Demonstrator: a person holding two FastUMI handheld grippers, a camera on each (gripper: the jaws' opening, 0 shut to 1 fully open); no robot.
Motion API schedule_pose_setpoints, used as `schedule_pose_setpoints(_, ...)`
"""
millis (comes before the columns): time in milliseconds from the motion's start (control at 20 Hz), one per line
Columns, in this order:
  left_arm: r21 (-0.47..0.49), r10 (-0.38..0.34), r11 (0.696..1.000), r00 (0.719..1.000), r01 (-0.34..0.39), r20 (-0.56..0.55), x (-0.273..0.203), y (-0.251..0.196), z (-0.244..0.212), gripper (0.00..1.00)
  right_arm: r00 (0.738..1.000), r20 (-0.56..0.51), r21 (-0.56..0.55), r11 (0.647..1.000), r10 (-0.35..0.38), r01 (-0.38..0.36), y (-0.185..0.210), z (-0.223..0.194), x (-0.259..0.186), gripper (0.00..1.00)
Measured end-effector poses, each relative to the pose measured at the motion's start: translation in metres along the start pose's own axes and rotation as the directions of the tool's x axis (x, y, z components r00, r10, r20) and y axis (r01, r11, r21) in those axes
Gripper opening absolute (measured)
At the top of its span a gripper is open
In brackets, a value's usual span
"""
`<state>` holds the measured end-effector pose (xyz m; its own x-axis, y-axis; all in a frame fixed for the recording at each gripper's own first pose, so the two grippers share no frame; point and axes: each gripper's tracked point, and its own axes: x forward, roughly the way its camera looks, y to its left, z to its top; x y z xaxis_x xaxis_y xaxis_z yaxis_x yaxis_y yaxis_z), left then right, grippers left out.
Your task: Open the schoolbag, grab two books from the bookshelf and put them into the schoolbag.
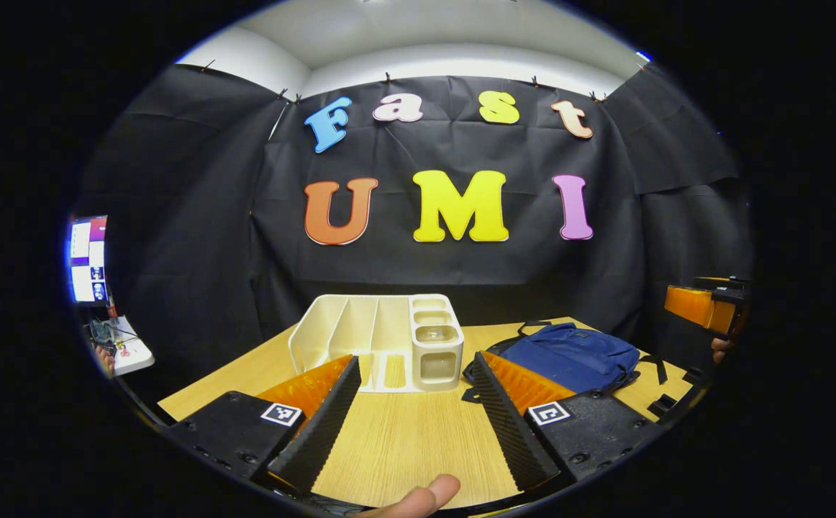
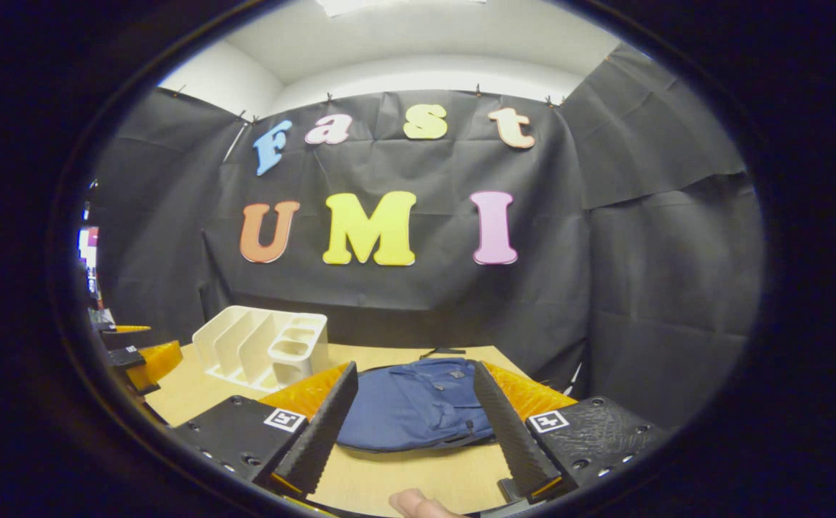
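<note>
A blue schoolbag lies flat on a light wooden table, its flap closed and dark straps trailing from its far edge. In the right gripper view it sits just beyond the right gripper, whose two fingers stand wide apart and empty, framing the bag between them without touching it. A fingertip of the person holding the tool shows at the near edge.

To the left of the bag, near it but not touching, stands a white plastic bookshelf: an open desk organiser with slanted dividers on its left and small square cups on its right. No books can be made out in its slots.

In the left gripper view, the same bookshelf is straight ahead, and the schoolbag lies to its right on the table. The left gripper hangs over the near part of the table with its fingers spread wide, gripping nothing. A thumb tip shows at the near edge.

At the far right of this view part of the other gripper appears. At the far left, off the table, a lit monitor glows.
</note>
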<state>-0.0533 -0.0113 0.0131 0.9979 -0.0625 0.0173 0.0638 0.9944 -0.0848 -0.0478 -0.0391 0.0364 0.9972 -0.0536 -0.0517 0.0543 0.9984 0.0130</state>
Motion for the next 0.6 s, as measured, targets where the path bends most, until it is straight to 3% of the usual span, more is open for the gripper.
schedule_pose_setpoints(300,-0.062,0.017,0.998,1.0,-0.017,0.004,-0.017,0.023,0.013,0.98,0.999,0.008,-0.021,0.998,0.051,-0.051,0.028,-0.001,-0.012,0.96)
schedule_pose_setpoints(450,-0.019,0.04,0.999,0.998,-0.039,0.045,-0.019,0.032,0.019,0.98,0.999,0.015,-0.027,0.999,0.036,-0.035,0.026,0.0,-0.01,0.95)
schedule_pose_setpoints(600,-0.035,0.002,0.999,1.0,-0.001,0.024,-0.016,0.019,0.011,0.98,1.0,0.025,-0.027,1.0,0.008,-0.007,0.018,0.0,-0.01,0.95)
